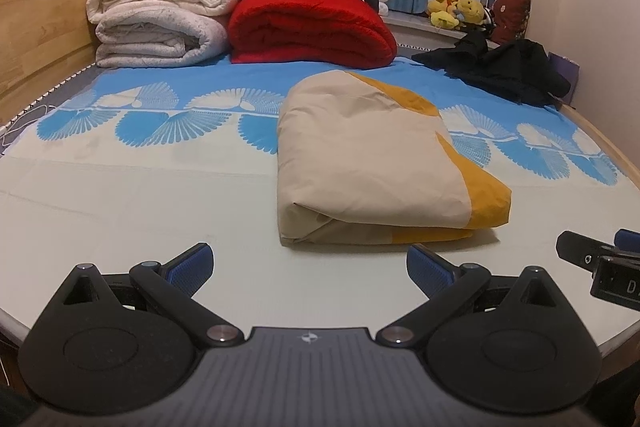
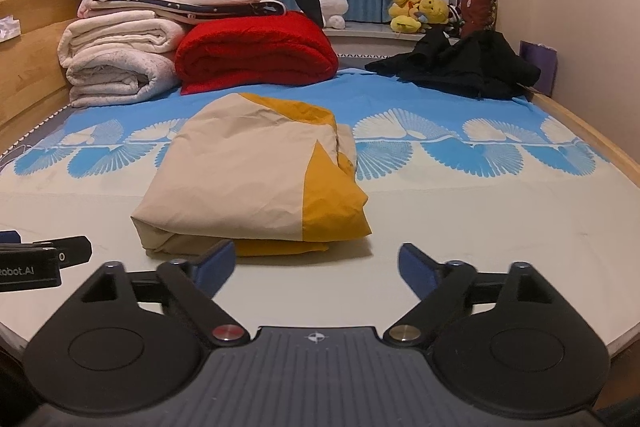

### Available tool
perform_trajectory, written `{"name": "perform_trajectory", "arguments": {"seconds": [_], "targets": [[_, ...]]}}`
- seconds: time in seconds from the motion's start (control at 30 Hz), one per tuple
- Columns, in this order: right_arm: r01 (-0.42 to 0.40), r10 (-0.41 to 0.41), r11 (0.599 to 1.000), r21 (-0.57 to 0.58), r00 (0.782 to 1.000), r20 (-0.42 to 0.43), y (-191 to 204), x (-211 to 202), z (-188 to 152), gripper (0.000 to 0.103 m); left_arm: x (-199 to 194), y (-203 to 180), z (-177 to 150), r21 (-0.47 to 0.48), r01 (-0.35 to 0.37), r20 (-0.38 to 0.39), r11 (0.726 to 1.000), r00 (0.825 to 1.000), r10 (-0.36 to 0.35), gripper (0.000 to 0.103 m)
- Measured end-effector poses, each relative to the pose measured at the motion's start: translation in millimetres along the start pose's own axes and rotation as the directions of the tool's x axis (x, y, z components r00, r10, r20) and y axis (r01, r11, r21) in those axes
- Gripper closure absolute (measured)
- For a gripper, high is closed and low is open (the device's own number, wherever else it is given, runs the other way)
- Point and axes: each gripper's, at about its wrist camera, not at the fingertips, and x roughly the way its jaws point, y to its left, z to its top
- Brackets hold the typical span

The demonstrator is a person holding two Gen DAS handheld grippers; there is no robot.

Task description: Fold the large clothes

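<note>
A folded beige and yellow garment (image 1: 368,163) (image 2: 240,179) lies on the bed sheet (image 1: 140,195) (image 2: 480,211), a neat rectangle with its fold edge toward me. My left gripper (image 1: 308,255) hovers just short of that near edge, open, with nothing between its blue pads. My right gripper (image 2: 316,251) is open too, with its left finger (image 2: 216,263) close to the garment's near edge and nothing held. Each gripper shows at the rim of the other's view: the right gripper (image 1: 600,245) and the left gripper (image 2: 40,243) are side by side.
Rolled white blankets (image 1: 156,23) (image 2: 116,63) and a red blanket (image 1: 312,27) (image 2: 256,51) are stacked at the back left by the wooden headboard (image 1: 36,39). A crumpled black garment (image 1: 504,67) (image 2: 460,67) lies at the back right. Plush toys (image 2: 420,11) sit on the sill.
</note>
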Motion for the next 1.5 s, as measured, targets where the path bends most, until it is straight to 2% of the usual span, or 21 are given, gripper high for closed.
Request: {"name": "perform_trajectory", "arguments": {"seconds": [0.47, 1.5], "targets": [[0.010, -0.010, 1.000, 0.000, 1.000, -0.014, 0.5, 3.8, -1.7, 0.006, 0.3, 0.4, -1.5, 0.004, -0.001, 0.001, 1.000, 1.000, 0.001, 0.000], [0.009, -0.009, 1.000, -0.002, 1.000, -0.013, 2.3, 3.8, -1.0, 0.006, -1.0, 1.3, -1.5, 0.030, 0.023, 0.014, 0.999, 1.000, -0.024, 0.000]]}}
